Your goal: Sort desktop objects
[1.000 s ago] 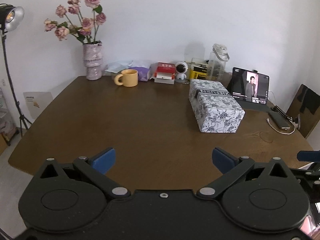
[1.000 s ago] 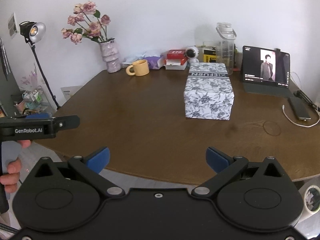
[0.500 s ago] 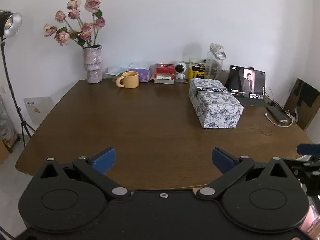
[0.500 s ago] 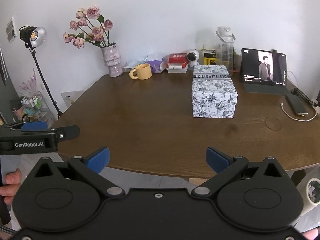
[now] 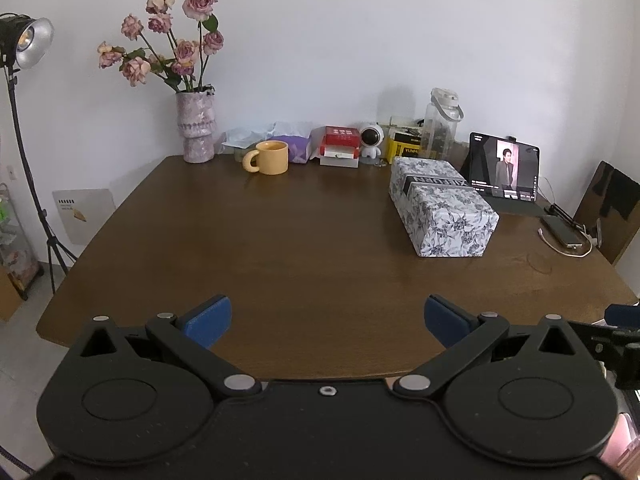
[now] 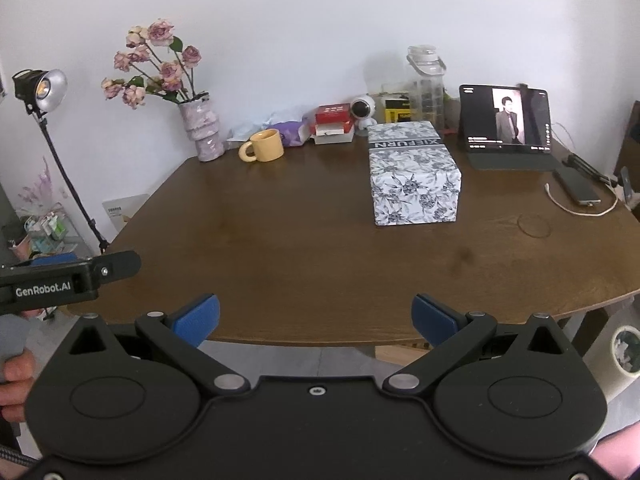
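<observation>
Gaping empty, both hand-held grippers point(image 5: 327, 315) point(image 6: 315, 314) face a rectangular floral-papered box point(image 6: 414, 178).

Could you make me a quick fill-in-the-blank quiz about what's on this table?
1. The mug is ____ in colour.
2. The flowers stand in a ____.
3. The tablet screen is switched ____.
4. Both the left hand-held gripper and the right hand-held gripper hold ____.

Missing words: yellow; vase; on; nothing
</observation>
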Action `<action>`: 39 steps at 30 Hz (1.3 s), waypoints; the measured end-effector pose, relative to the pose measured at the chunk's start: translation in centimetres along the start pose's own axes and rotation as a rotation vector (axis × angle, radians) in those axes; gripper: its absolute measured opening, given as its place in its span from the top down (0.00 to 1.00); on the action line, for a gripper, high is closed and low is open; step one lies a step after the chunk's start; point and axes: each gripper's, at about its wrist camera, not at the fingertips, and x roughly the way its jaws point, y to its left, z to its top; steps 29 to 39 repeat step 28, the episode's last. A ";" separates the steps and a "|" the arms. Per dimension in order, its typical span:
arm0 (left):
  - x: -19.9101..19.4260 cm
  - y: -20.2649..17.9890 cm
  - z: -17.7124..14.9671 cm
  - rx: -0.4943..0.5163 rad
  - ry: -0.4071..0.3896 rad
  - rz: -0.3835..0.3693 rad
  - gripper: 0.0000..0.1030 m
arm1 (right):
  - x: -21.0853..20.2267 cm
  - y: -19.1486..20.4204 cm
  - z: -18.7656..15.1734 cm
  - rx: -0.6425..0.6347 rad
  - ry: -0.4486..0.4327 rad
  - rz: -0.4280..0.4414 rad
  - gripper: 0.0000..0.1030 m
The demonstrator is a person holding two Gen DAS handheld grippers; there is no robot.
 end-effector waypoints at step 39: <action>0.6 0.0 0.2 0.016 0.047 -0.094 0.00 | -1.5 1.0 -0.6 -0.002 -0.018 -0.068 0.00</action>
